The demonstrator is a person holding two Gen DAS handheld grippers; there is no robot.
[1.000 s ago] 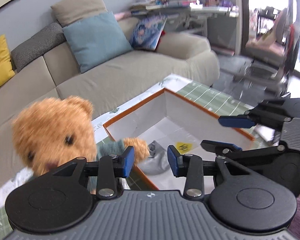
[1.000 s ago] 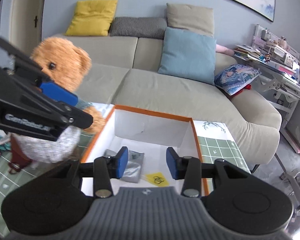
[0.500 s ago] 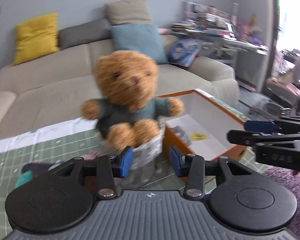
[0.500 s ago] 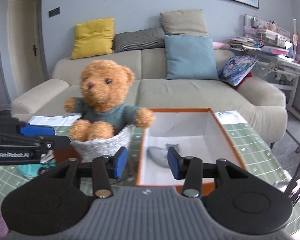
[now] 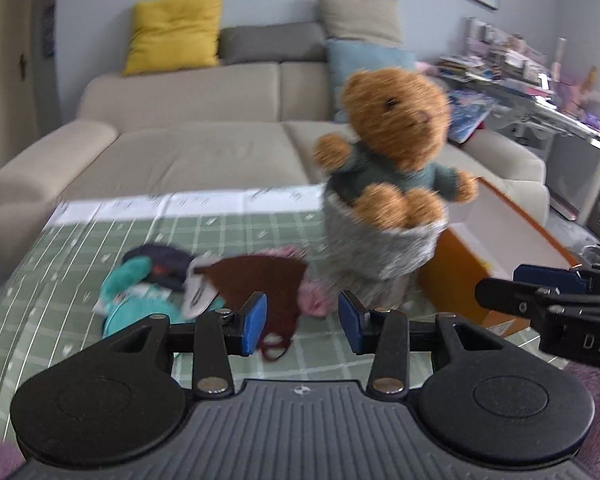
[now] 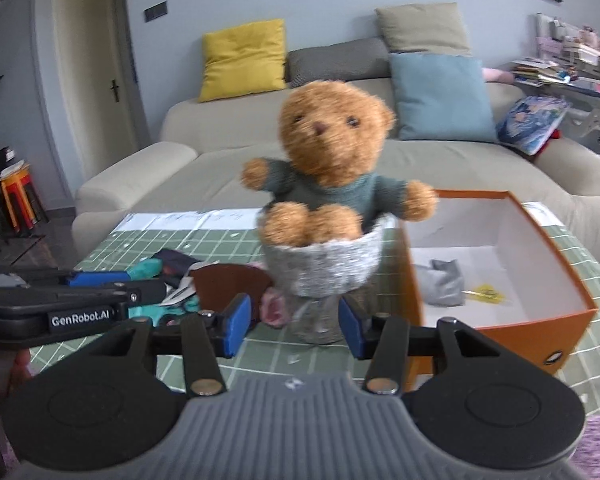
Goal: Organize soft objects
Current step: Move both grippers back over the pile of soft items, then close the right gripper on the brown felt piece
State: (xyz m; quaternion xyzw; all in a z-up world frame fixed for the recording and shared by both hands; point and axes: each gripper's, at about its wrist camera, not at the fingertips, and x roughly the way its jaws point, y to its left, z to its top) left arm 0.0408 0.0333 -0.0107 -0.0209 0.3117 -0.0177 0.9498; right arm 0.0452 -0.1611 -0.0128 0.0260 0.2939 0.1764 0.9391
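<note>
Grey pouch (image 6: 442, 282) shows only in right wrist view.

The left gripper (image 5: 302, 322) sits low in its own view, blue pads apart with nothing pressed between them, its jaws having just been opening. The right gripper (image 6: 289, 326) likewise stands parted and empty, jaws just widening. Each shows in the other's view: the right at 3 o'clock, the left at 9 o'clock

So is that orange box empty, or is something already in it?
Not empty. The orange box is open-topped, and on its white floor lie a crumpled grey item and a small yellow piece.
</note>
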